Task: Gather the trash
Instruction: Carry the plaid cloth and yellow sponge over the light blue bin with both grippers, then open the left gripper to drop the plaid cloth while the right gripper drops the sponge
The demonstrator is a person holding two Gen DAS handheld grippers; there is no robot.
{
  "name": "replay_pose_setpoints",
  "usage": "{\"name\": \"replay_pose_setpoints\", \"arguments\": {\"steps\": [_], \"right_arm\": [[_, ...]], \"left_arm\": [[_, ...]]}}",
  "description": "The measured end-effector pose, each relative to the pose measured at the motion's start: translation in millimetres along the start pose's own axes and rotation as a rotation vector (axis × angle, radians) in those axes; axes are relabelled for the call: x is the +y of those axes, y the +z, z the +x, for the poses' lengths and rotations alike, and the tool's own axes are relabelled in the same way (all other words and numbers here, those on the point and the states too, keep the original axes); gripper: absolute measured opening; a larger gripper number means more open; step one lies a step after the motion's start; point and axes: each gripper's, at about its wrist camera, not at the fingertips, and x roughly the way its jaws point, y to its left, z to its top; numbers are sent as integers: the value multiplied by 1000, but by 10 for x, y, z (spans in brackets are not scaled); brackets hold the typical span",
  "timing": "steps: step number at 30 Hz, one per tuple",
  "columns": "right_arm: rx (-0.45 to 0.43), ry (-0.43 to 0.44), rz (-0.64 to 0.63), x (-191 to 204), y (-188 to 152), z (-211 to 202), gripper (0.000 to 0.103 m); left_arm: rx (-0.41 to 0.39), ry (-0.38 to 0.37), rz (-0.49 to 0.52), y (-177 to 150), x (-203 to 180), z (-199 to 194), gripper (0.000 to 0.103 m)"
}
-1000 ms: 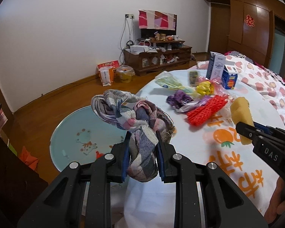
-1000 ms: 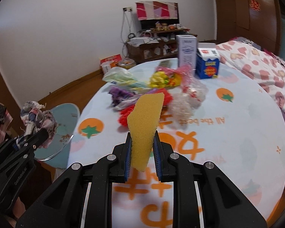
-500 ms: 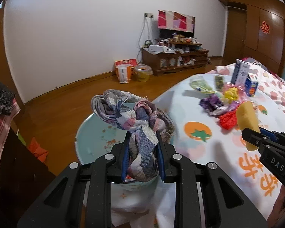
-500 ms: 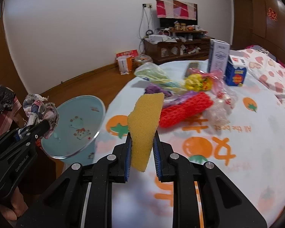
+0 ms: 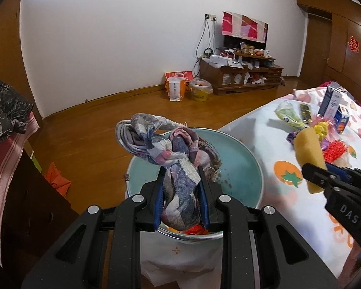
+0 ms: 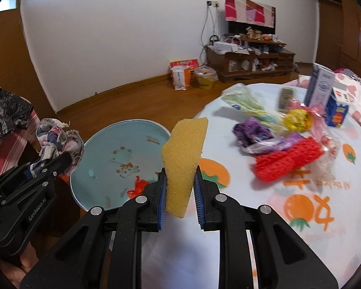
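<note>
My left gripper is shut on a checked cloth rag and holds it over a pale blue basin that stands beside the table. Orange scraps lie in the basin. My right gripper is shut on a yellow sponge, held above the table's edge just right of the basin. In the right wrist view the left gripper with the rag shows at the left. In the left wrist view the sponge shows at the right.
On the white tablecloth with orange prints lie a red mesh, purple wrappers, a yellow wad, a green bag and two cartons. A dark cabinet stands left. A TV stand is by the far wall.
Both grippers have swung left, away from the table's trash pile. The rag now hangs over the basin, and the sponge has come to the table's edge beside it.
</note>
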Motion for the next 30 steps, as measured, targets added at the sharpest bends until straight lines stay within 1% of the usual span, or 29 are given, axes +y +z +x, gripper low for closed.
{"name": "replay_pose_setpoints", "arguments": {"steps": [9, 18, 26, 27, 28, 29, 30], "right_arm": [[39, 25, -43, 244, 74, 328, 22], [93, 40, -77, 364, 71, 656, 22], [137, 101, -85, 415, 70, 843, 25], [137, 101, -85, 410, 74, 850, 26], [137, 102, -84, 406, 77, 850, 33], [137, 106, -81, 400, 78, 846, 43], [134, 112, -74, 382, 81, 835, 49]], "left_arm": [[45, 3, -14, -22, 80, 227, 25], [86, 12, -14, -73, 163, 440, 25], [117, 21, -15, -105, 184, 557, 27], [121, 22, -16, -96, 185, 570, 28], [126, 21, -17, -102, 188, 579, 29], [129, 22, -18, -111, 191, 583, 29], [129, 24, -19, -112, 192, 581, 33]]}}
